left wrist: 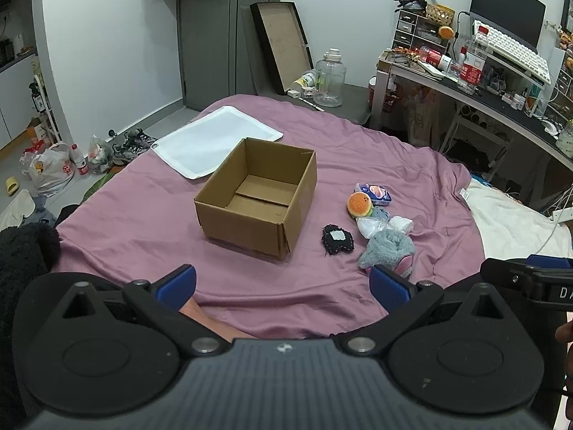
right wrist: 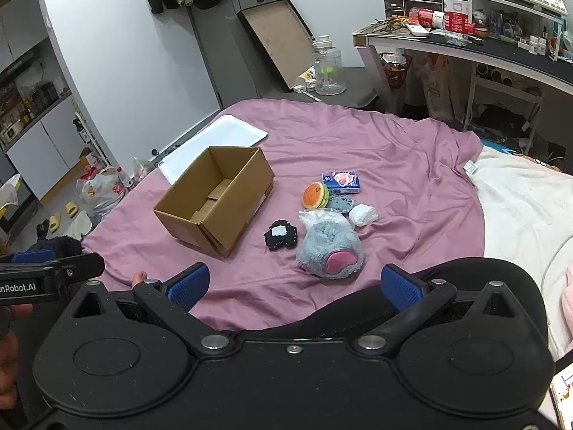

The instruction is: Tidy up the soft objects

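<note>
An empty cardboard box [left wrist: 258, 197] [right wrist: 215, 208] stands open on the purple bedsheet [left wrist: 143, 222]. To its right lies a cluster of soft things: a grey and pink fluffy plush [left wrist: 388, 251] [right wrist: 329, 251], a black pouch [left wrist: 337, 239] [right wrist: 282, 235], a burger toy [left wrist: 359, 205] [right wrist: 315, 196], a white bundle [left wrist: 401, 224] [right wrist: 362, 215], a small grey plush [right wrist: 341, 203] and a blue tissue pack [left wrist: 373, 193] [right wrist: 341, 182]. My left gripper [left wrist: 283, 288] is open, well short of the box. My right gripper [right wrist: 293, 286] is open, just short of the fluffy plush.
A white flat mat [left wrist: 215, 139] lies behind the box. A cluttered desk [left wrist: 501, 104] stands at the right, a clear water jug [left wrist: 329, 79] and a leaning tray [left wrist: 283, 43] beyond the bed. Bags and shoes litter the floor at left [left wrist: 53, 168]. A white blanket [right wrist: 526, 208] covers the bed's right side.
</note>
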